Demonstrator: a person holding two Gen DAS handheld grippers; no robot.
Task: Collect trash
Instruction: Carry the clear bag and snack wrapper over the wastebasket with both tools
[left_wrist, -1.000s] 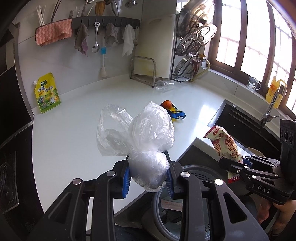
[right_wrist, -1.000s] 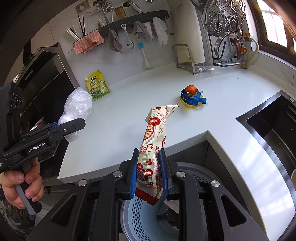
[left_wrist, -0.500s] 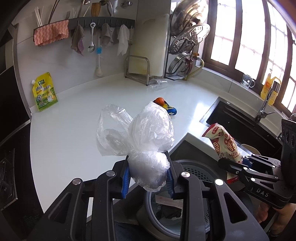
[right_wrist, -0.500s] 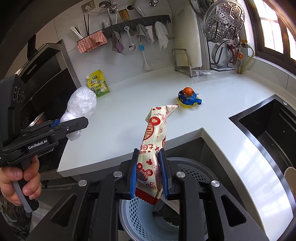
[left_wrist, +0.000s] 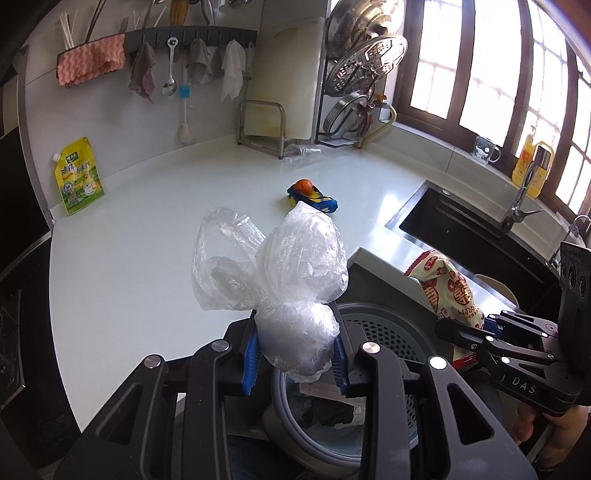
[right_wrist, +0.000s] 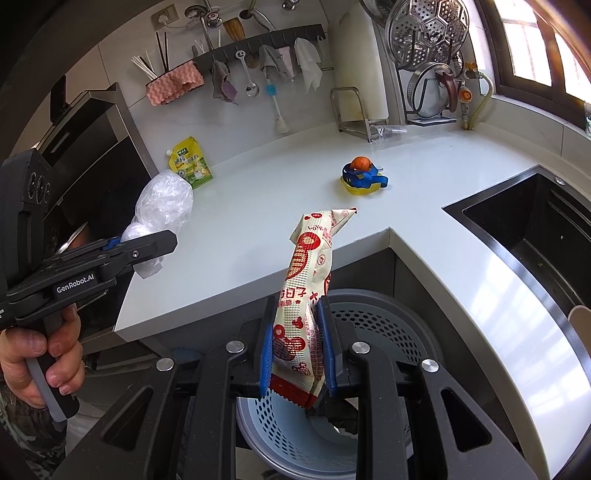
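**Trash held over the bin in both grippers**

Left gripper is narrowed, squeezing a crumpled clear plastic bag. Right gripper is narrowed, pinching a red-and-cream snack wrapper. Both hang just above the perforated trash bin beside the counter.

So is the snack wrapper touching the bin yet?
Apart. In the right wrist view the snack wrapper, clamped in the right hand-held gripper, hangs above the bin, its lower edge clear of the rim.
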